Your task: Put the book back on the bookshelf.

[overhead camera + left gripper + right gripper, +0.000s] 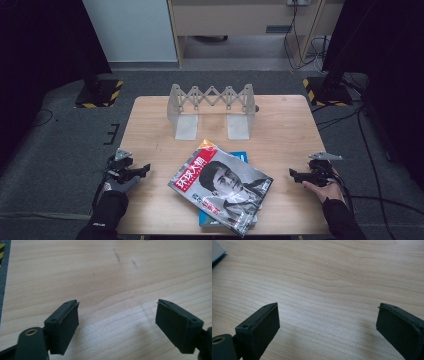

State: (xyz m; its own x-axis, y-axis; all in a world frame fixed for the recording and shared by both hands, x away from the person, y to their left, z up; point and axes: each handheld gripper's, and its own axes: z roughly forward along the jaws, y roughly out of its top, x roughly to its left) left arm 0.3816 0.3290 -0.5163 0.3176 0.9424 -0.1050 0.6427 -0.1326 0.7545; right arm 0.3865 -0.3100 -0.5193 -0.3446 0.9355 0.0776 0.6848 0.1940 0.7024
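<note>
A magazine (220,190) lies skewed over a blue book (226,220) near the desk's (280,125) front edge, ready for the rack (212,107) by the back edge, while the left gripper (142,169) and right gripper (294,175) hover level at the side edges, jaws wide apart and empty

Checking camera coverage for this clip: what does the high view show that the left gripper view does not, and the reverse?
High view: the magazine lying on a blue book, the folding rack behind them, and the right gripper, open.

Left gripper view: the inner pads close up, with nothing between them.

Both: the left gripper, open, over the bare wooden table.
</note>
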